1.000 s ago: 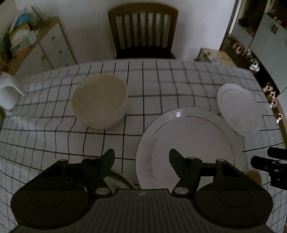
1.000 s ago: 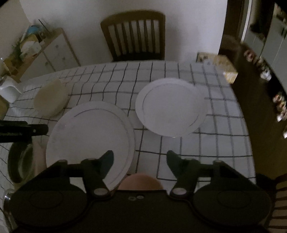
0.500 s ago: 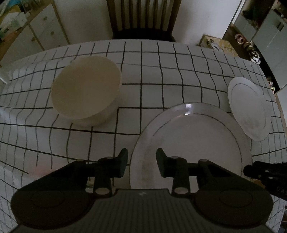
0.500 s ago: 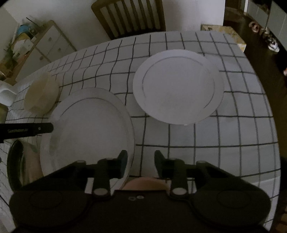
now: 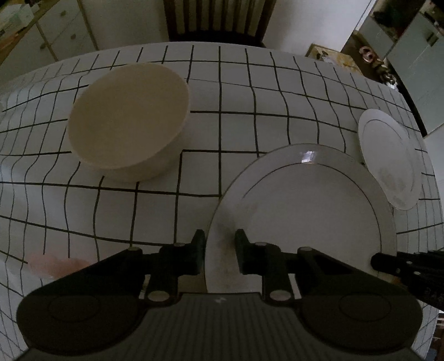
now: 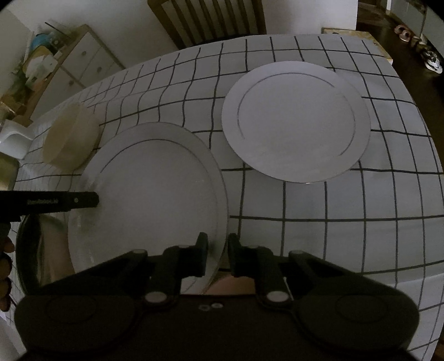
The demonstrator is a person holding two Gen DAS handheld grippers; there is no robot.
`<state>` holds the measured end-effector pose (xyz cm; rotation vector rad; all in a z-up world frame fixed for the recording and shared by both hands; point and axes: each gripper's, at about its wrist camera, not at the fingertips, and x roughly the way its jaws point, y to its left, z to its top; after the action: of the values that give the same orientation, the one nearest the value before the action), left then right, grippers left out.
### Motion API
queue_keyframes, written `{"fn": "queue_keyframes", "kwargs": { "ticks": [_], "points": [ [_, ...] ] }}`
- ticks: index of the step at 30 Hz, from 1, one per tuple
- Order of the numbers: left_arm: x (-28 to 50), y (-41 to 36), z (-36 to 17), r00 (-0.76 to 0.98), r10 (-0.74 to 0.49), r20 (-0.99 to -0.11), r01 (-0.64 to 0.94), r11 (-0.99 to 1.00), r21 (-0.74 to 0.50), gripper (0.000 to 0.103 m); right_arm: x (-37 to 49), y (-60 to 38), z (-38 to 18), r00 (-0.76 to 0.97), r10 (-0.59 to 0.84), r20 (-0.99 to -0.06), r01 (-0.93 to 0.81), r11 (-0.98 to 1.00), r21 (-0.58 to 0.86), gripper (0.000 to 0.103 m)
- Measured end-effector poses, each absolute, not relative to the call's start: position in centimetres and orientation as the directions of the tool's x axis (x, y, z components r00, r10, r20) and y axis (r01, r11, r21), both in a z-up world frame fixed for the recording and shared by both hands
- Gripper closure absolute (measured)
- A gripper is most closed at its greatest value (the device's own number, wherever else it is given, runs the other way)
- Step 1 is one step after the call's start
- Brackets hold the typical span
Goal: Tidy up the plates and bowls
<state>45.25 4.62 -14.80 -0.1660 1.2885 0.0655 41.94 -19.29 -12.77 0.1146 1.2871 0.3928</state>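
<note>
A large white plate (image 5: 310, 211) with a thin dark ring lies near the table's front edge; it also shows in the right wrist view (image 6: 158, 194). My left gripper (image 5: 219, 250) is shut on its left rim. My right gripper (image 6: 217, 254) is shut on its right rim. A second white plate (image 6: 295, 119) lies farther back to the right; it also shows in the left wrist view (image 5: 391, 161). A cream bowl (image 5: 129, 119) stands to the left; it also shows in the right wrist view (image 6: 70, 140).
The table has a white cloth with a black grid (image 5: 249, 97). A dark wooden chair (image 6: 208, 19) stands behind it. A cabinet (image 6: 55, 69) is at the back left. A dark round dish (image 6: 25, 258) sits at the near left edge.
Both grippers moved forward and down to the large plate and closed from wide open onto its opposite rims.
</note>
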Motion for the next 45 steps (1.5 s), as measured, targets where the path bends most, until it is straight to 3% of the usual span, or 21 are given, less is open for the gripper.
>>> {"fn": "queue_keyframes", "kwargs": {
  "ticks": [24, 45],
  "points": [
    [44.2, 4.7, -13.1, 0.355, -0.081, -0.931, -0.138, 0.981, -0.138, 0.088, 42.8, -21.0, -11.8, 0.294, 0.370, -0.881, -0.164, 0.928, 0.335, 0.092],
    [37.5, 1.6, -4.8, 0.446, -0.134, -0.885, -0.070, 0.980, -0.184, 0.088, 37.9, -24.5, -4.6, 0.391, 0.376, -0.840, -0.164, 0.927, 0.338, 0.092]
  ]
}}
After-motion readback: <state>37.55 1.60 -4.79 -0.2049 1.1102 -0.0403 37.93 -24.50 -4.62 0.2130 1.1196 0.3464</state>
